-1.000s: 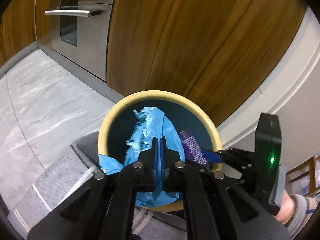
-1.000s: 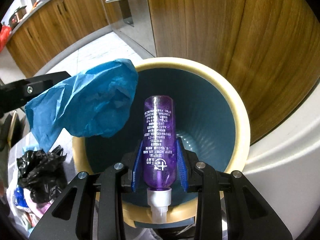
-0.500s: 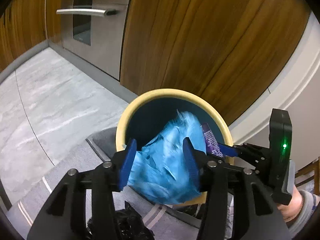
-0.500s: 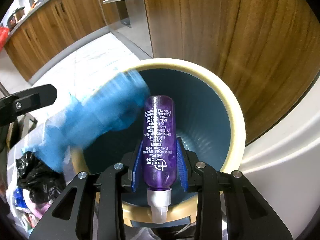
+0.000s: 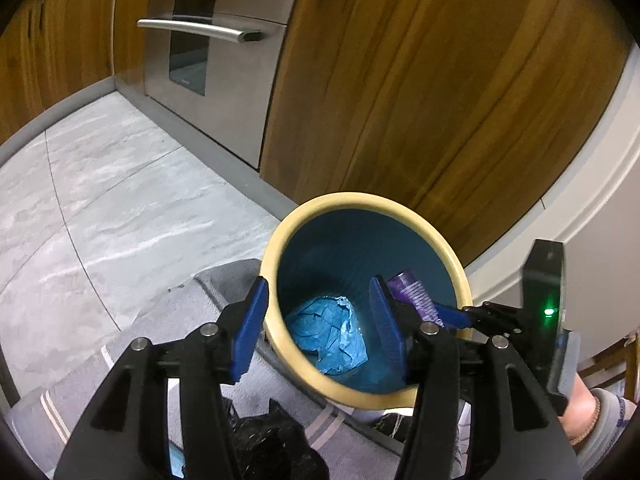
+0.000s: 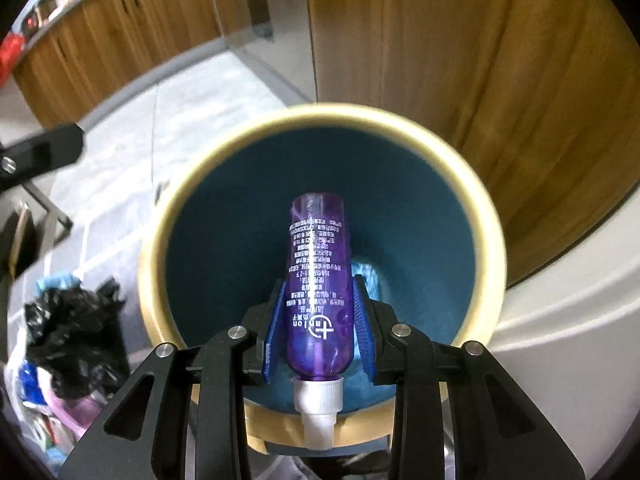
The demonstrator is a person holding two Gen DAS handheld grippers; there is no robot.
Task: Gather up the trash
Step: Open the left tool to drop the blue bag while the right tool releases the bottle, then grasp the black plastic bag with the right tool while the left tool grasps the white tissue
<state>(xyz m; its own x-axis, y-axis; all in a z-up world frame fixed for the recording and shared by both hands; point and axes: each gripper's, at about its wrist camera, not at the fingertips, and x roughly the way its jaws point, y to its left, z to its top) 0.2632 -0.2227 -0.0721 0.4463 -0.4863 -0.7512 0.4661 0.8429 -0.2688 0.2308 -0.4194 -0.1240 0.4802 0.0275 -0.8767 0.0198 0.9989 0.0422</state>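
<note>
A blue bin with a cream rim stands on the floor by the wooden cabinets. A crumpled blue plastic bag lies at its bottom. My left gripper hovers over the bin's near-left rim, its jaws opening with nothing between them. My right gripper is shut on a purple spray bottle, held over the bin's mouth with its white nozzle towards me. In the left wrist view the bottle shows at the bin's right edge. A corner of the blue bag peeks out beside the bottle.
A black plastic bag and other litter lie on the grey rug left of the bin. Wooden cabinet doors and a steel oven with a bar handle stand behind. A person's slippered foot is at the right.
My left gripper opened and let go of the blue bag, which dropped into the bin. It then drifted left of the bin. The right gripper kept still with the bottle.
</note>
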